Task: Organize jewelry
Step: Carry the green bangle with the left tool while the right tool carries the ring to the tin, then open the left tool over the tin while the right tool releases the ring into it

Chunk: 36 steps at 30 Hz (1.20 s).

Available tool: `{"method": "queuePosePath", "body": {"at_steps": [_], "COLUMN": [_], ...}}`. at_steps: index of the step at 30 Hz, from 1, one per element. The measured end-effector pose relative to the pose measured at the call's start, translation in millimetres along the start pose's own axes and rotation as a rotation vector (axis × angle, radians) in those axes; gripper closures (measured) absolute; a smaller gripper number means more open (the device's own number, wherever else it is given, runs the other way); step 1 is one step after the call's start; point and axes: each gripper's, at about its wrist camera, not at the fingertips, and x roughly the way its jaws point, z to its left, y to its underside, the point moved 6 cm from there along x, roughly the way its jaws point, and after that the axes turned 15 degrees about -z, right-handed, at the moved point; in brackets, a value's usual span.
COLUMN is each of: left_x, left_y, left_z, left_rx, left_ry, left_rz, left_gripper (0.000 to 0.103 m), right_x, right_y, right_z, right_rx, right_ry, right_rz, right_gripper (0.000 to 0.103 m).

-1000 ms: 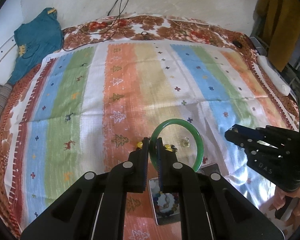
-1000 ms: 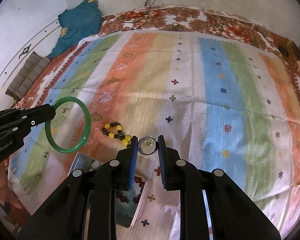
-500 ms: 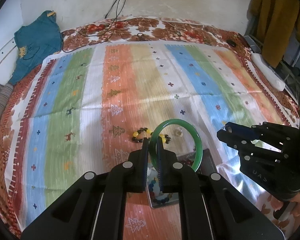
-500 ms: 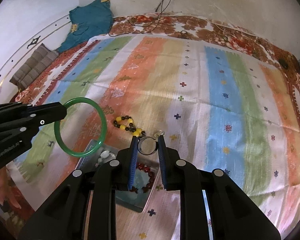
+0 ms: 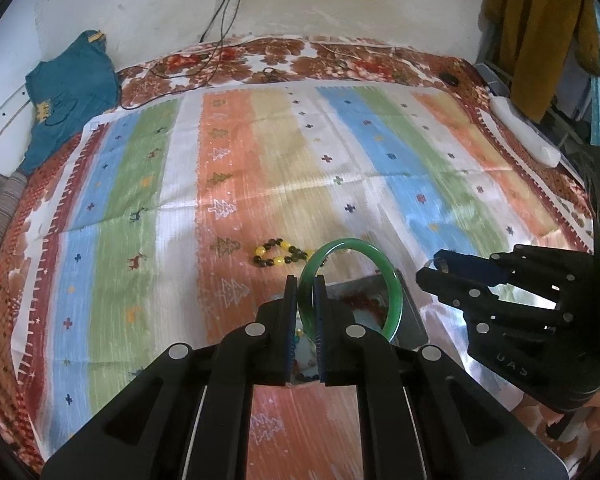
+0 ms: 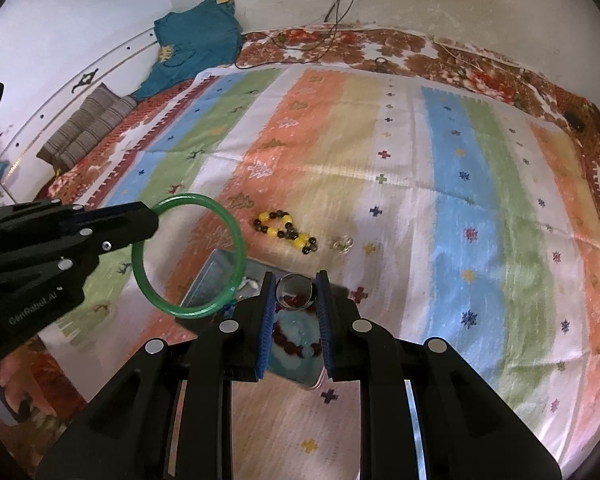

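While the green bangle (image 5: 392,292) is hanging pinched in my left tongs (image 5: 306,304) above the metal tray (image 6: 204,280) near the bed's front edge, I am gripping a small silver ring (image 6: 295,291) in my right tongs (image 6: 295,312) over the same tray. I judge I am delivering both; next I should lower and release gently.

White lettering "GenRobot.AI" runs along the side of the black plastic left claw (image 6: 156,216) body, at about nine o'clock in the right wrist view. The black right claw (image 5: 440,266) body carries embossed letters reading roughly "DAS", partly legible.
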Motion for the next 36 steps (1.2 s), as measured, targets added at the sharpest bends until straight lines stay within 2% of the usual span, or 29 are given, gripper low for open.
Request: {"method": "queuePosePath", "body": {"at_steps": [5,6,8,11,12,16,19,22,26,29,36], "left_x": [2.1,4.3,8.2,10.6,10.8,9.3,11.1,13.3,19.8,23.6,44.6], "left_y": [3.8,4.8,6.1,5.8,5.0,2.5,1.6,0.8,-1.5,-5.1,-6.1], "left_z": [2.9,5.8,12.5,19.9,21.5,24.5,26.6,30.6,38.2,39.8,44.8], "left_rx": [-0.063,-0.077,-0.092,-0.122,-0.132,-0.127,-0.125,-0.124,-0.128,-0.116,-0.102], "left_ry": [0.025,0.020,-0.003,-0.006,-0.001,-0.017,-0.025,-0.032,-0.062,-0.073,-0.094], "left_rz": [0.022,0.031,0.043,0.049,0.049,0.039,0.039,0.040,0.042,0.035,0.067], "left_gripper": [0.094,0.094,0.093,0.082,0.081,0.078,0.072,0.072,0.067,0.055,0.053], "right_x": [-0.4,0.4,2.0,7.1,7.8,8.6,11.4,15.5,19.4,22.3,30.7], "right_y": [2.0,2.3,3.2,5.9,6.2,5.6,5.7,5.8,2.5,-0.2,-6.9], "right_z": [-2.4,-3.9,-8.9,-14.0,-14.3,-12.8,-13.5,-16.4,-19.4,-19.9,-27.8], "right_rx": [0.023,0.030,0.048,0.045,0.043,0.027,0.020,0.019,0.015,0.011,0.012], "right_ry": [-0.012,-0.008,-0.001,0.015,0.017,0.020,0.023,0.023,0.025,0.025,0.041], "right_rz": [0.008,0.011,0.014,0.033,0.036,0.036,0.043,0.054,0.062,0.065,0.068], "right_gripper": [0.081,0.078,0.063,0.061,0.061,0.056,0.050,0.044,0.040,0.039,0.036]}}
